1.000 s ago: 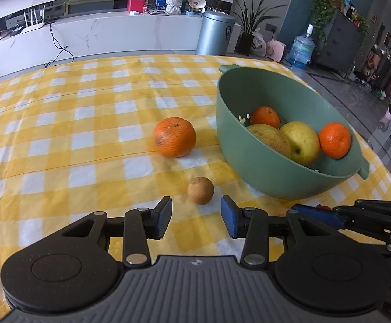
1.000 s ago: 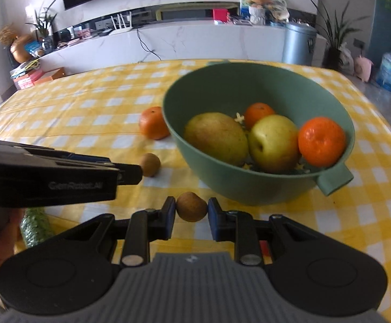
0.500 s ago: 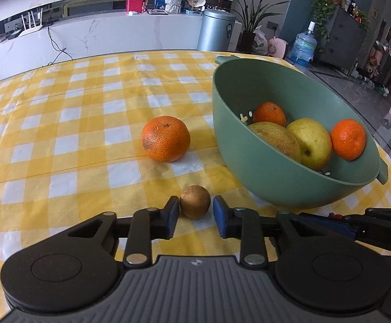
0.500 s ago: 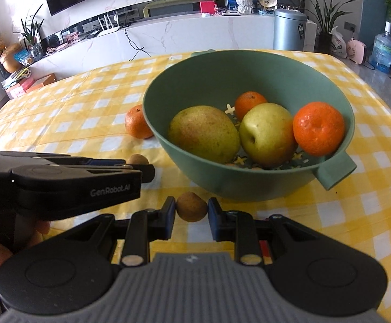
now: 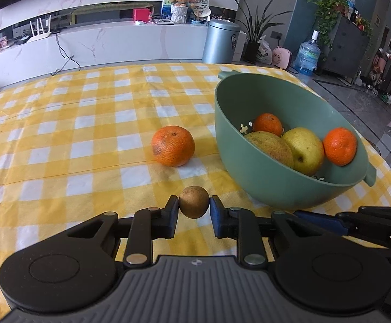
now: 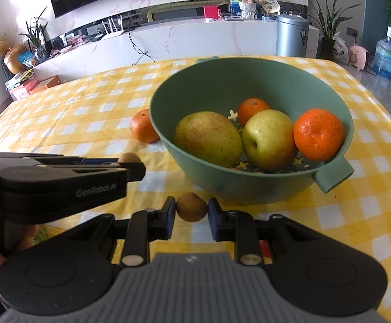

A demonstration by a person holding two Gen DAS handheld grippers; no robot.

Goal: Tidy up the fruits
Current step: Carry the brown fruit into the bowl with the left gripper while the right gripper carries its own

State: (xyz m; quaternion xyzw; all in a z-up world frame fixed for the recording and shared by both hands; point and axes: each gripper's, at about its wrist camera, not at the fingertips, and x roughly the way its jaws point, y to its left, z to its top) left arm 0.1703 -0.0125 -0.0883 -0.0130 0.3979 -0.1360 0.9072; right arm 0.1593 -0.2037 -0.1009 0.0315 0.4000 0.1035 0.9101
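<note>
Two small brown round fruits, one between each pair of tongs, near the green plastic bowl.
Left tongs pinch one fruit; right tongs bracket the other, contact unclear. Both look light, firm, prone to roll: grip across the middle. Farther off, a loose orange mandarin rests on the yellow checked desk.

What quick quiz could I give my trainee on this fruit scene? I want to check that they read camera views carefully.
1. True or false: the green bowl holds three oranges.
2. Where is the lone orange? A) in the bowl B) on the tablecloth beside the bowl C) in the tongs
3. Fill in: the left tongs close on one small fruit, the right tongs on another; both fruits are ____ in colour.
Key: 1 false; 2 B; 3 brown.
</note>
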